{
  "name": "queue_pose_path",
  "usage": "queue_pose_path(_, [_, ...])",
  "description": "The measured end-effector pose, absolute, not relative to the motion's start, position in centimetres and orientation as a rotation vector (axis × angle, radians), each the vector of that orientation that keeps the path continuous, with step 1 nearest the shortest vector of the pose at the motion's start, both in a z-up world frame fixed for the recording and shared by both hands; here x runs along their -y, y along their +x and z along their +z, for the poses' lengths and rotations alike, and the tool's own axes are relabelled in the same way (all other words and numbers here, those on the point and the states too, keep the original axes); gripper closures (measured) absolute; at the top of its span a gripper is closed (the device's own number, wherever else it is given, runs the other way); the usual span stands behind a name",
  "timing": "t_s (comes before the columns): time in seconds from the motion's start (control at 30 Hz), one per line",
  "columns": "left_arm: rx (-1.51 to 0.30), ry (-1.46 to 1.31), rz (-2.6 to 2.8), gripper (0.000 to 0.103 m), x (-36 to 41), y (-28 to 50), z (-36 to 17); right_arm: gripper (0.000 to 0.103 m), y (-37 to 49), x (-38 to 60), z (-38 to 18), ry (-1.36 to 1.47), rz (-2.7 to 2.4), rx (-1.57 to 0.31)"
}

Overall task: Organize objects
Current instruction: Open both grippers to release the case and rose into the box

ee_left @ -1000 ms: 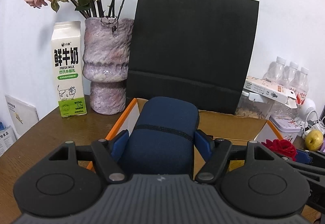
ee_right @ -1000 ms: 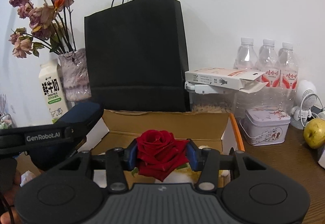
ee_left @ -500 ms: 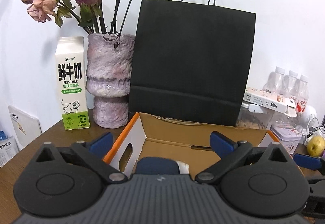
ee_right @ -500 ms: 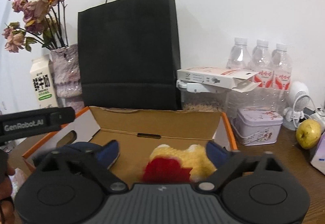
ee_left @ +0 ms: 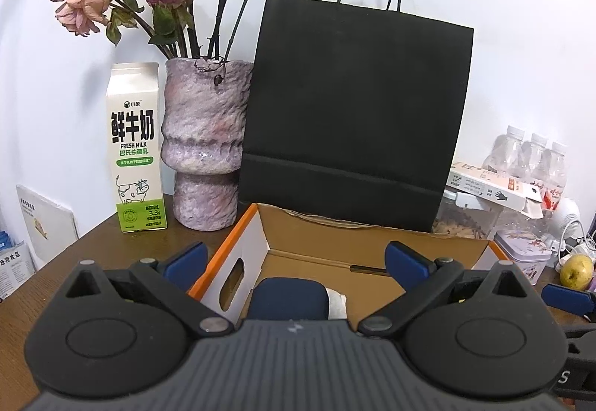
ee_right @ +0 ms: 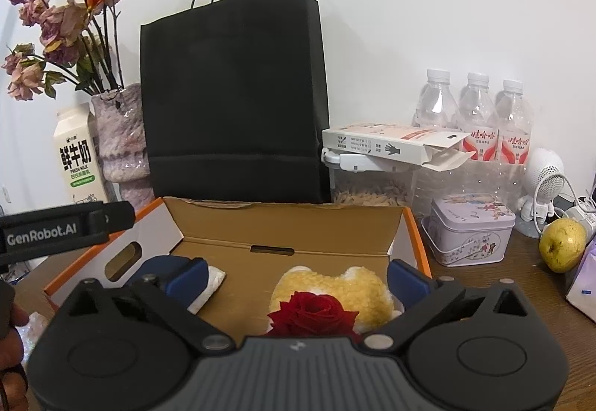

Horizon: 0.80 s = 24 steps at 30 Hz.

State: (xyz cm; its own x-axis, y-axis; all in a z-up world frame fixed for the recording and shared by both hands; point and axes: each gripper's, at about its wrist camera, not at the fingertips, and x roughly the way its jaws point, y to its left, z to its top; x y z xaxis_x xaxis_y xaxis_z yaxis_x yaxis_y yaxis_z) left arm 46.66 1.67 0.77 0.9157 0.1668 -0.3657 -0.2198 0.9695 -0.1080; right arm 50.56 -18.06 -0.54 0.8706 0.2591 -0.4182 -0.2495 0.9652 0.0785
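Observation:
An open cardboard box [ee_left: 316, 232] with orange edges sits on the brown table; it also shows in the right wrist view [ee_right: 283, 221]. A dark blue case [ee_left: 288, 303] lies inside it at the left, beside a white cloth [ee_left: 337, 303]. My left gripper [ee_left: 294, 265] is open and empty above the case. A red rose [ee_right: 313, 314] lies in the box against a yellow plush toy [ee_right: 335, 290]. My right gripper [ee_right: 296, 278] is open and empty above the rose. The blue case [ee_right: 160, 267] shows partly behind my right gripper's left finger.
A black paper bag [ee_left: 354, 113] stands behind the box. A milk carton [ee_left: 136, 146] and a vase of dried roses [ee_left: 205, 146] stand at the left. Water bottles [ee_right: 476, 116], a glove box [ee_right: 387, 146], a tin [ee_right: 469, 236] and a pear [ee_right: 562, 243] stand at the right.
Both grippers opened. The blue case dropped from my left gripper into the box and the rose dropped from my right gripper onto the plush toy. Both grippers have drawn back.

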Motion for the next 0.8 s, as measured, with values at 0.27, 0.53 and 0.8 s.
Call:
queue_pose_path(0.27, [-0.383, -0.158, 0.190, 0.000, -1.6, 46.2, 1.3, 0.000, 50.1, 18.2, 0.5, 0.033, 0.282, -0.463])
queue_pose_path(0.53, [-0.392, -0.174, 0.184, 0.000, -1.8, 44.8, 2.5, 0.000, 48.4, 18.4, 2.3, 0.046, 0.307, -0.450])
queue_pose_path(0.8, [-0.373, -0.175, 0.158, 0.000, -1.8, 42.1, 3.8, 0.000, 45.9, 19.0, 4.2, 0.044, 0.314, -0.408])
